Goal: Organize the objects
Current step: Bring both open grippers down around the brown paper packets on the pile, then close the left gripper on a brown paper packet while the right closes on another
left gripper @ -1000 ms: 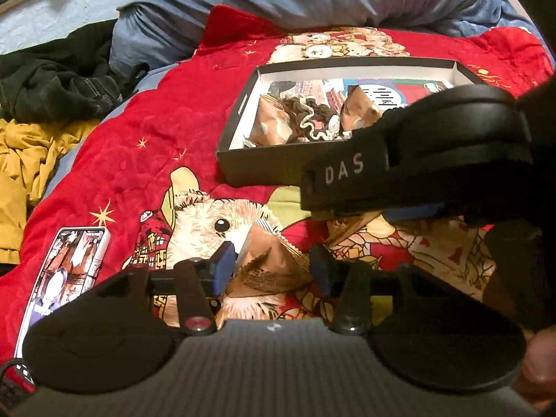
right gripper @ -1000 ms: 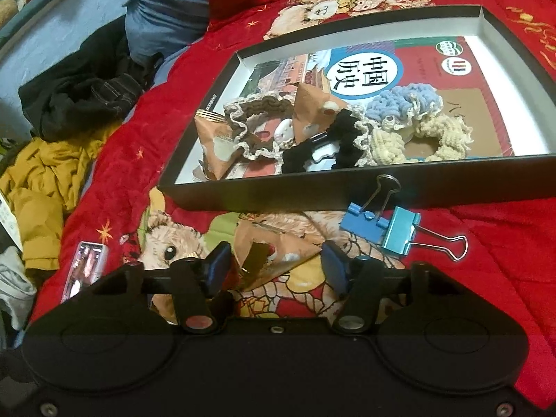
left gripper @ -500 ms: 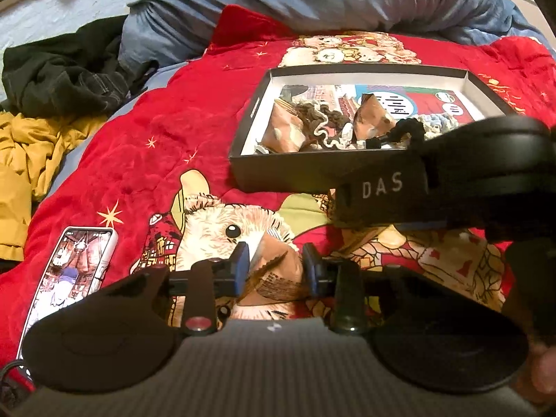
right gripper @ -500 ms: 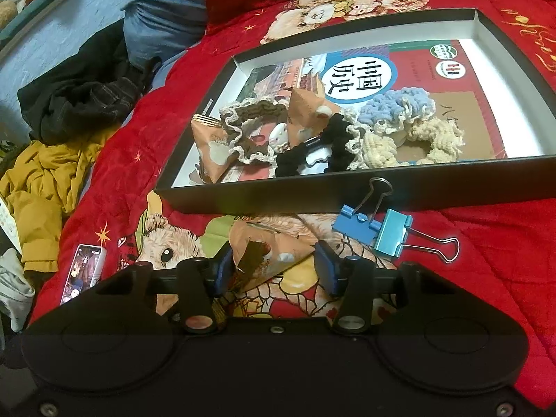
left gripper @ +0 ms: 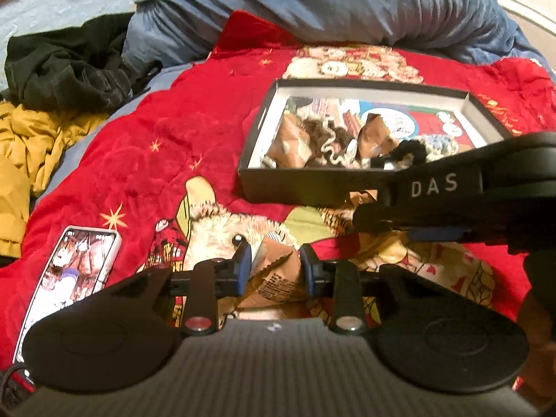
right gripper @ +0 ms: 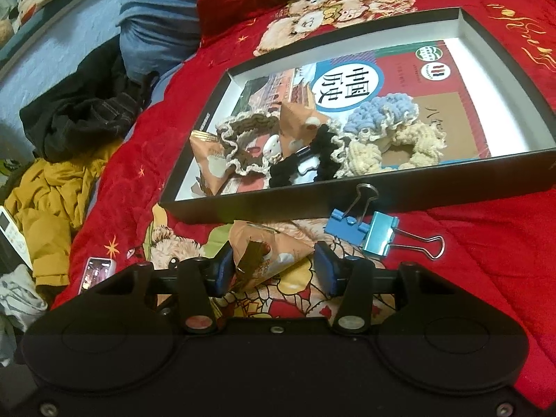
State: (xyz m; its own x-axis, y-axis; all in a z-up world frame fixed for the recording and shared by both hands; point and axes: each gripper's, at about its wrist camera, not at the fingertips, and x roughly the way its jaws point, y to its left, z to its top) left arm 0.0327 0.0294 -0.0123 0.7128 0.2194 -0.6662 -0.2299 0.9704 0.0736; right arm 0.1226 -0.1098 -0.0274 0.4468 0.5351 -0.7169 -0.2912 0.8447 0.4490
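My left gripper (left gripper: 274, 269) is shut on an orange-brown snack packet (left gripper: 278, 278) just above the red blanket. My right gripper (right gripper: 274, 266) is open; another orange packet (right gripper: 267, 253) lies on the blanket between its fingers, untouched as far as I can tell. Two blue binder clips (right gripper: 368, 234) lie to its right. Ahead stands the black box (right gripper: 347, 201), also in the left wrist view (left gripper: 295, 184), holding a book, two packets, and several crocheted scrunchies (right gripper: 382, 132). The right gripper's body crosses the left wrist view at right.
A phone (left gripper: 69, 278) lies on the red blanket (left gripper: 156, 146) at left. Black clothes (left gripper: 66, 69) and a yellow garment (left gripper: 27, 139) are piled beyond the blanket's left edge. A blue duvet (left gripper: 330, 7) lies behind the box.
My left gripper closed on the packet and pulled back a little from the box. My right gripper narrowed slightly around the other packet and stayed open.
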